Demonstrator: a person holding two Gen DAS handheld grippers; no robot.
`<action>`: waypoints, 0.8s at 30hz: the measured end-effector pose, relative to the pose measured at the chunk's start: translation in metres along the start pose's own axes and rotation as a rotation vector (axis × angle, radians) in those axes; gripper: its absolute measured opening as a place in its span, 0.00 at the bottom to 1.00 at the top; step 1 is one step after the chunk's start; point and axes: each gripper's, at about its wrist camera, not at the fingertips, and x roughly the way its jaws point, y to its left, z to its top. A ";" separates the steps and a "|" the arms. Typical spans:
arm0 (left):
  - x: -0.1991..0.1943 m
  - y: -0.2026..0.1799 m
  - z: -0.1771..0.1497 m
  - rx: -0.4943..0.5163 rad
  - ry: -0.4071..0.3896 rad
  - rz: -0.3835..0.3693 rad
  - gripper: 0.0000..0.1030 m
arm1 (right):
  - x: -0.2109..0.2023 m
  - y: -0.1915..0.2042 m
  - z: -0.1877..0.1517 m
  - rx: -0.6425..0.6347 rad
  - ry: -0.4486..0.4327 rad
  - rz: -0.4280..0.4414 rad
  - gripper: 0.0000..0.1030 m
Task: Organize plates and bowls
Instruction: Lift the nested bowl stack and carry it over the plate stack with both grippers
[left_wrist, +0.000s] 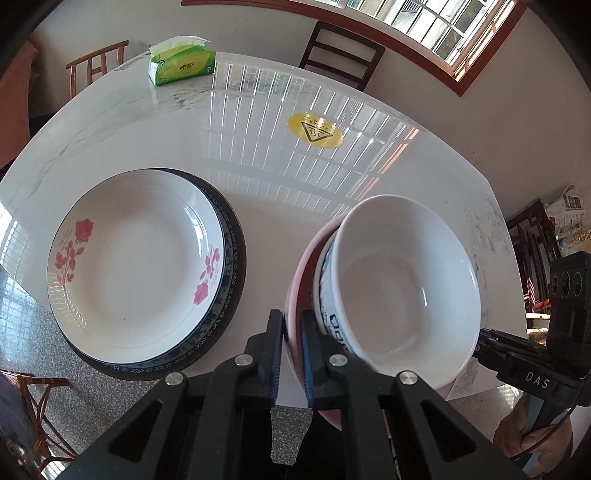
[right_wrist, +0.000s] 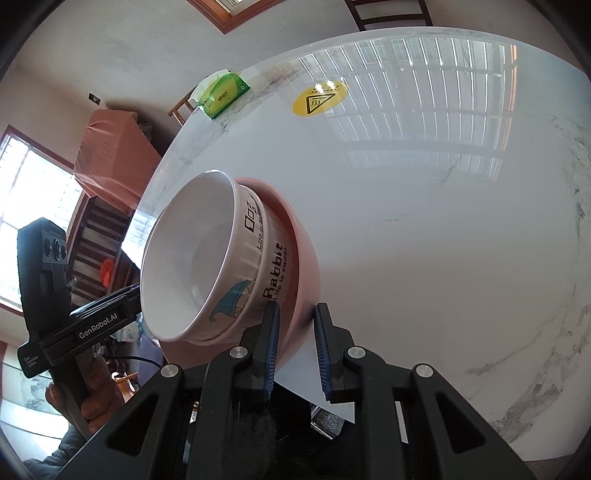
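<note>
Both claws are pinching the pink bowl (left_wrist: 295, 291) rim, left claw (left_wrist: 293, 354) and right claw (right_wrist: 295, 347) on opposite sides; the tilted nested white bowl (left_wrist: 402, 284) is risking sliding out over the tabletop (left_wrist: 280, 155) edge.

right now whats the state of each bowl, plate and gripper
white printed ceramic bowl: nested in pink bowl, tilted
pink bowl: tilted, rim gripped on both sides
rose-patterned white plate: flat on dark blue-rimmed plate
dark blue-rimmed plate: flat on table
left gripper: shut on pink bowl
right gripper: shut on pink bowl
</note>
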 end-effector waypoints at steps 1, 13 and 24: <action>-0.001 0.002 0.000 0.002 -0.002 -0.001 0.08 | 0.000 0.001 0.001 -0.001 -0.003 0.000 0.18; -0.014 0.008 0.000 -0.010 -0.027 0.008 0.08 | 0.000 0.014 0.007 -0.006 -0.005 0.013 0.19; -0.032 0.020 0.003 -0.030 -0.064 0.024 0.07 | 0.000 0.032 0.014 -0.026 -0.006 0.034 0.20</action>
